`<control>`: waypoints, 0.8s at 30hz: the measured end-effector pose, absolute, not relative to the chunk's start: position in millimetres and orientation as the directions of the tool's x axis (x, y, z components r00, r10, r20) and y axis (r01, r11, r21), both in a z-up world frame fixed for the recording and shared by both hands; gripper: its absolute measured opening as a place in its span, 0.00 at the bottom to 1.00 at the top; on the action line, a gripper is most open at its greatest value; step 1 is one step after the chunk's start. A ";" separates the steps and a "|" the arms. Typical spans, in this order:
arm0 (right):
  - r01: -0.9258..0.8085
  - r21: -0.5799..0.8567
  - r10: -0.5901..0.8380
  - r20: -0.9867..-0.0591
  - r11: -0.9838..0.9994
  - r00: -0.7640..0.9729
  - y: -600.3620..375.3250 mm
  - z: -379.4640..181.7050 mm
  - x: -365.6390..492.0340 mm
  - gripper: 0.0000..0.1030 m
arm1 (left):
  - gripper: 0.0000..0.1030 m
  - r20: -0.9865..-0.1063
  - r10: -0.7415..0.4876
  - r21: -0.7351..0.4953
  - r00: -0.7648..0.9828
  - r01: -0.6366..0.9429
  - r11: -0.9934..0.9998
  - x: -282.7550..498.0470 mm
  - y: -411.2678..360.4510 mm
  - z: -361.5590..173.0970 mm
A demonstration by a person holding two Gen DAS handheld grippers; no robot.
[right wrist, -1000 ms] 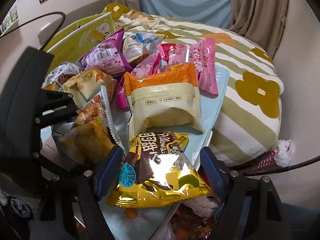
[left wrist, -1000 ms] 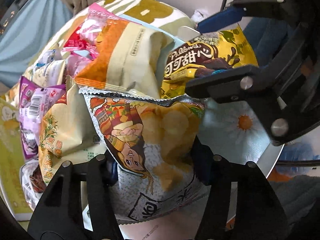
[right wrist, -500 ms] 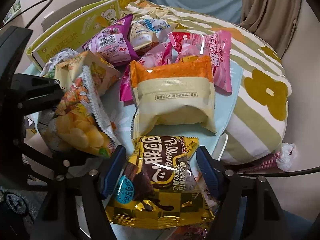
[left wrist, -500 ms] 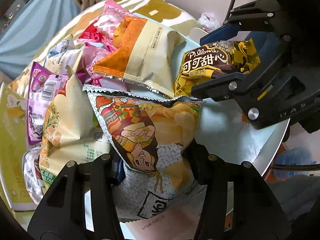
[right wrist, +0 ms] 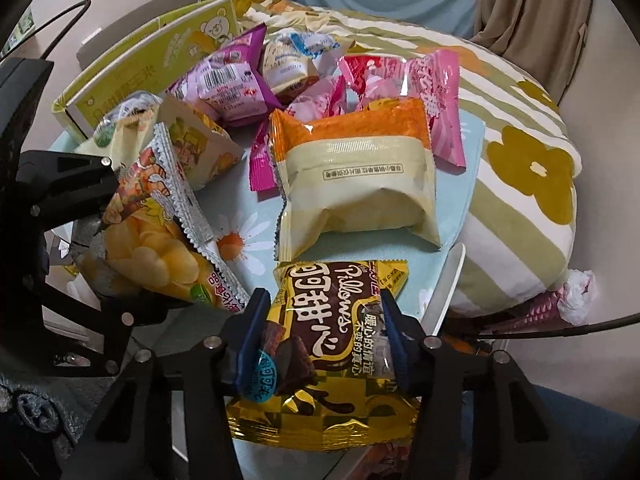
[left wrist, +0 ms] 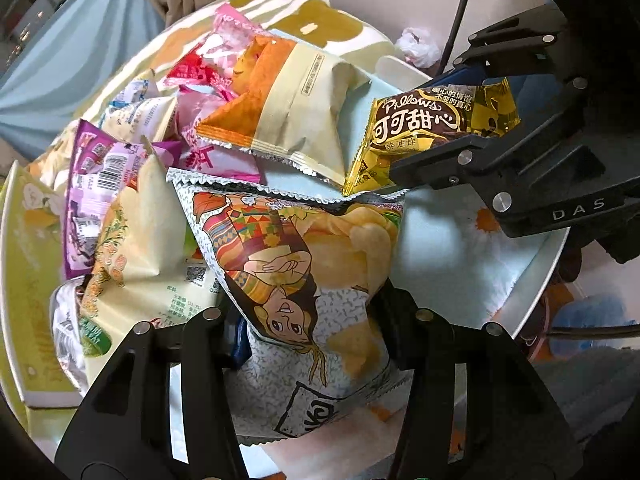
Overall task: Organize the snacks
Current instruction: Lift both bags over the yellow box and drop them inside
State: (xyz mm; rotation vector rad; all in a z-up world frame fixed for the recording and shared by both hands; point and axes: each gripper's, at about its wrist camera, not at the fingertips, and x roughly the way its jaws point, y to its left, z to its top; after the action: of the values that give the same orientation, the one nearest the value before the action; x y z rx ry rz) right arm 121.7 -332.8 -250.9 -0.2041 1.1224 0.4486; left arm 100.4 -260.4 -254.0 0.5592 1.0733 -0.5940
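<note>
Gold packet (right wrist: 332,344) clamped between right jaws.

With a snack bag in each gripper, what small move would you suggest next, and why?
Probably lift both a little higher before carrying them off: the left gripper is shut on the chip bag, the right gripper on the gold bag, and both hang close above the snack pile.

Black fingers (right wrist: 394,344), blue pads (right wrist: 250,338), silver screws, "DAS" marking

Round table (right wrist: 444,300) under daisy cloth (right wrist: 248,232) carries loose snack packets (right wrist: 356,176)
</note>
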 end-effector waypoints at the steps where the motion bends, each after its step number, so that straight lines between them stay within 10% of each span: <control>1: -0.443 0.062 0.242 -0.899 0.895 0.365 -333.1 -247.9 119.9 0.47 | 0.48 -0.917 -0.177 0.131 0.358 0.688 0.714 98.7 -260.7 -250.9; 24: -0.409 0.032 0.282 -0.773 0.912 0.568 -301.5 -105.2 102.1 0.47 | 0.48 -0.806 -0.238 0.117 0.542 0.540 0.833 100.1 -173.5 -112.7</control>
State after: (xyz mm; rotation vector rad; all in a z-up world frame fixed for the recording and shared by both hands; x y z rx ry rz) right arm 102.1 -301.5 -105.2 -0.1575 0.8775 0.4078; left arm 100.1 -173.5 -112.7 0.3765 0.8854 -0.4750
